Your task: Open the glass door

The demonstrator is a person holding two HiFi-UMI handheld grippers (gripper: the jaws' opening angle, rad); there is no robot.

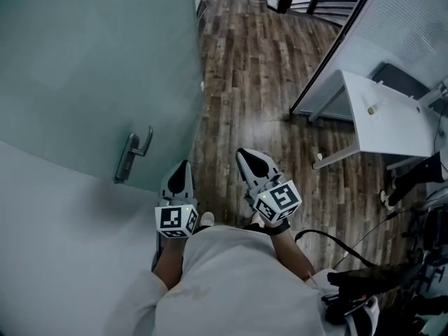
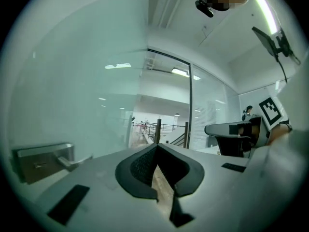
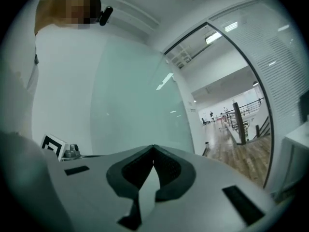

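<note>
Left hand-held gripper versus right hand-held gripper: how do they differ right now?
The left hand-held gripper sits nearer the door handle; the right hand-held gripper is farther from it. The left one points straight ahead; the right one slants leftward. Both are shut and empty.

the person wears a pale grey short-sleeved cotton shirt (image 1: 231,278) and a black strap (image 1: 281,227) round the right wrist, and a small black camera (image 2: 204,7) sits at the head. the pale grey plastic left gripper (image 1: 185,164) and the matching pale grey right gripper (image 1: 242,153) have smooth tapering shells with black ribbed pads (image 2: 141,167) inside and black rectangular slots (image 3: 244,204) on top. each carries a white cube with black square markers (image 1: 175,220) at its back; a small green light (image 1: 187,211) glows on the cube's edge. a thin black cable (image 1: 336,244) shows beside the right forearm.
</note>
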